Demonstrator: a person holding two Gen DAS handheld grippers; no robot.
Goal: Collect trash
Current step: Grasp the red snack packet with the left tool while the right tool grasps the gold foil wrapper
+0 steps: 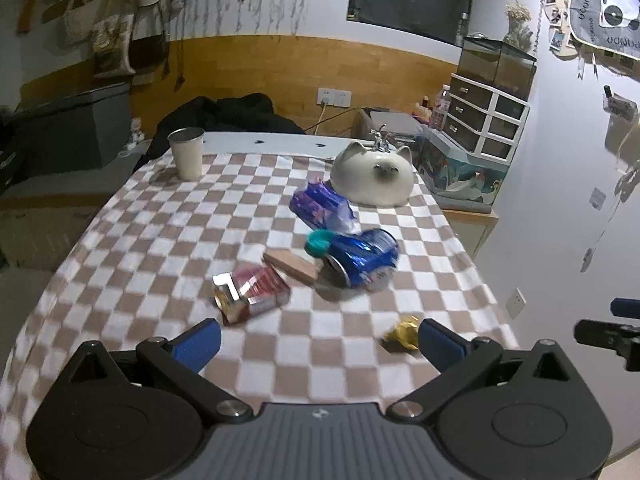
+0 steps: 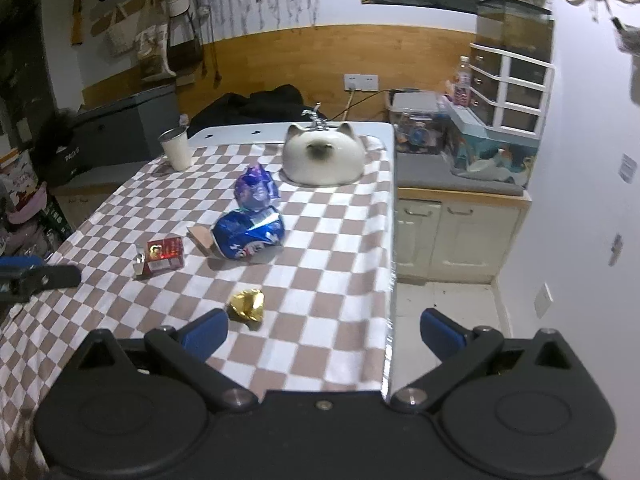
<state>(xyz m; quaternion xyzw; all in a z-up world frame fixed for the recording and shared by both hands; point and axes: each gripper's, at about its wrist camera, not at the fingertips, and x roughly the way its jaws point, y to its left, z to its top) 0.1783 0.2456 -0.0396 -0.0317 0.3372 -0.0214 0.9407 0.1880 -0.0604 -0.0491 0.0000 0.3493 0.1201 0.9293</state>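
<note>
Two grippers hover with jaws spread wide and empty. Nearest trash is the crumpled gold foil wrapper point(image 2: 247, 304) on the checkered cloth point(image 2: 320, 240): at eleven o'clock, just beside the right gripper point(image 2: 323, 330); at one o'clock of the left gripper point(image 1: 320, 342), whose right finger touches it.

The crushed blue drink can point(image 1: 362, 258) is smeared by motion blur in the left wrist view, so its print cannot be read. The small green round lid point(image 1: 319, 241) is partly covered by that can in the right wrist view. The other gripper point(image 1: 616, 330) is cut off by the right edge. The crumpled gold foil wrapper point(image 1: 404, 333) is partly hidden behind a blue finger pad.
</note>
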